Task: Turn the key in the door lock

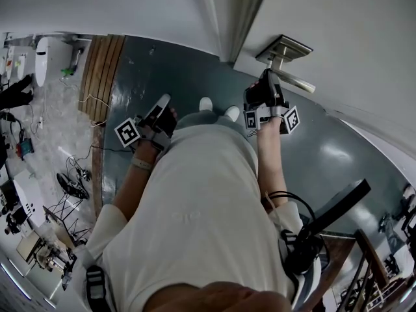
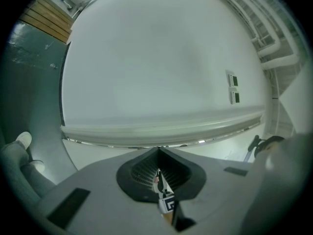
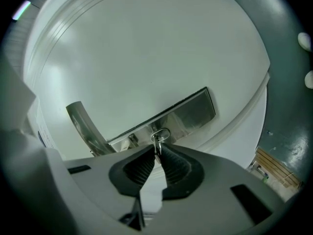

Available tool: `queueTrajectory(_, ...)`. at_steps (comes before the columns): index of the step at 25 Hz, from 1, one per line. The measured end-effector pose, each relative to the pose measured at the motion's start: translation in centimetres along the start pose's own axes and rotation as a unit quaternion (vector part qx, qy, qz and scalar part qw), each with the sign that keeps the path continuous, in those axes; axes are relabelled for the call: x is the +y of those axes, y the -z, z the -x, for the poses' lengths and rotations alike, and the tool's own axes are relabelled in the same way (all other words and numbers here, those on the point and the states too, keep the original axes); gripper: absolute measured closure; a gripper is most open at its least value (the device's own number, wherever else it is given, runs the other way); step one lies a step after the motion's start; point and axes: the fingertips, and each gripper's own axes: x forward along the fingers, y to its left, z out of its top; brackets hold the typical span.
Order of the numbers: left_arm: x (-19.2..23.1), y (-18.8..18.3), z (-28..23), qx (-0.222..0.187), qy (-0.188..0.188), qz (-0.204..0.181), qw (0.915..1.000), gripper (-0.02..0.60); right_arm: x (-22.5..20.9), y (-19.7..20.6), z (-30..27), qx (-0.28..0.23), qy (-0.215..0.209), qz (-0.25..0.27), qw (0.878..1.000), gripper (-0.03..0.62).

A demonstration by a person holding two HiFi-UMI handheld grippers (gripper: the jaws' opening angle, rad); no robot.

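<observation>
Head view first: square black-and-white coded markers sit on the cube of each gripper, the only print I can make out. My right gripper (image 1: 266, 83) is raised at about 1 o'clock with the forearm stretched out. Its tips are up against the brushed metal lock plate (image 1: 284, 49) on the white door (image 1: 351, 31), and the lever handle (image 1: 299, 83) is just on its 3 o'clock side. My left gripper (image 1: 161, 109) hangs low at 10 o'clock over the grey-green floor (image 1: 338, 155), wrist bent, well apart from the lock plate.

Left gripper view: the ribbed black pads (image 2: 146, 173) meet tip to tip, so these jaws are clenched on nothing. They face a plain white wall (image 2: 156, 58).

Right gripper view: the jaws are clamped on the key (image 3: 157, 146), thin bright metal, which sits in the rectangular plate at 12 o'clock from the jaw tips. A wire ring (image 3: 161, 133) loops at the key's head. The curved lever runs off toward 9 o'clock.
</observation>
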Motion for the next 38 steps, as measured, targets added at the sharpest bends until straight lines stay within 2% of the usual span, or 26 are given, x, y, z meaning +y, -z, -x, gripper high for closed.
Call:
queueTrajectory(4, 0.1, 0.1, -0.3, 0.001, 0.001, 0.005, 1.0000, 0.574, 0.3, -0.1, 0.0, 0.009, 0.012, 0.020, 1.000, 0.551)
queueTrajectory(7, 0.3, 0.3, -0.4, 0.004, 0.002, 0.006, 1.0000, 0.574, 0.4, -0.5, 0.5, 0.010, 0.038, 0.070, 0.997, 0.551)
queueTrajectory(10, 0.4, 0.4, -0.7, 0.006, 0.004, 0.007, 0.9999, 0.574, 1.3, -1.0, 1.4, 0.016, 0.068, 0.133, 0.989, 0.551)
queueTrajectory(11, 0.4, 0.4, -0.8, 0.007, 0.005, 0.008, 0.9999, 0.574, 1.8, -1.2, 1.8, 0.021, 0.079, 0.170, 0.982, 0.551)
queueTrajectory(12, 0.4, 0.5, -0.9, 0.007, 0.006, 0.009, 0.9999, 0.574, 2.5, -1.3, 2.3, 0.030, 0.094, 0.225, 0.969, 0.551)
queueTrajectory(13, 0.5, 0.5, -1.0, 0.008, 0.006, 0.010, 0.9999, 0.574, 3.2, -1.2, 2.7, 0.045, 0.112, 0.305, 0.945, 0.551)
queueTrajectory(14, 0.5, 0.6, -1.1, 0.008, 0.007, 0.012, 0.9999, 0.574, 3.8, -1.0, 3.1, 0.069, 0.131, 0.415, 0.898, 0.551)
queueTrajectory(15, 0.5, 0.7, -1.1, 0.009, 0.007, 0.014, 0.9998, 0.574, 4.4, -0.5, 3.4, 0.098, 0.150, 0.544, 0.820, 0.551)
queueTrajectory(16, 0.5, 0.7, -1.1, 0.009, 0.008, 0.015, 0.9998, 0.574, 4.7, 0.0, 3.7, 0.125, 0.167, 0.667, 0.715, 0.551)
queueTrajectory(17, 0.6, 0.8, -1.1, 0.010, 0.008, 0.017, 0.9998, 0.574, 4.9, 0.5, 3.9, 0.145, 0.181, 0.764, 0.602, 0.551)
queueTrajectory(18, 0.6, 0.8, -1.1, 0.010, 0.009, 0.019, 0.9997, 0.574, 5.0, 1.0, 4.1, 0.155, 0.189, 0.830, 0.502, 0.551)
queueTrajectory(19, 0.7, 0.9, -1.1, 0.010, 0.010, 0.020, 0.9997, 0.574, 5.1, 1.4, 4.1, 0.161, 0.190, 0.870, 0.425, 0.551)
queueTrajectory(20, 0.7, 1.0, -1.2, 0.011, 0.010, 0.021, 0.9997, 0.574, 5.1, 1.7, 4.1, 0.166, 0.190, 0.894, 0.370, 0.551)
queueTrajectory(21, 0.7, 1.1, -1.2, 0.011, 0.010, 0.021, 0.9997, 0.574, 5.0, 1.9, 4.1, 0.169, 0.191, 0.909, 0.329, 0.551)
queueTrajectory(24, 0.7, 1.2, -1.0, 0.009, 0.008, 0.024, 0.9996, 0.574, 4.6, 2.2, 4.1, 0.183, 0.199, 0.939, 0.215, 0.551)
queueTrajectory(26, 0.9, 1.1, -0.6, 0.005, 0.006, 0.026, 0.9996, 0.574, 3.7, 2.6, 3.9, 0.193, 0.194, 0.950, 0.149, 0.551)
queueTrajectory(27, 1.0, 1.0, -0.3, 0.002, 0.005, 0.027, 0.9996, 0.574, 3.1, 2.8, 3.8, 0.197, 0.191, 0.954, 0.124, 0.551)
queueTrajectory(28, 1.1, 0.8, -0.1, 0.000, 0.004, 0.028, 0.9996, 0.574, 2.5, 2.9, 3.6, 0.201, 0.188, 0.956, 0.105, 0.551)
queueTrajectory(29, 1.2, 0.7, 0.2, -0.002, 0.003, 0.029, 0.9996, 0.574, 2.1, 3.0, 3.4, 0.202, 0.187, 0.957, 0.091, 0.551)
queueTrajectory(31, 1.2, 0.3, 0.6, -0.007, 0.002, 0.029, 0.9996, 0.574, 1.5, 3.0, 2.9, 0.201, 0.187, 0.959, 0.076, 0.551)
queueTrajectory(38, 1.6, -0.4, 1.7, -0.024, -0.003, 0.034, 0.9991, 0.574, 0.6, 2.4, 1.1, 0.186, 0.184, 0.964, 0.042, 0.549)
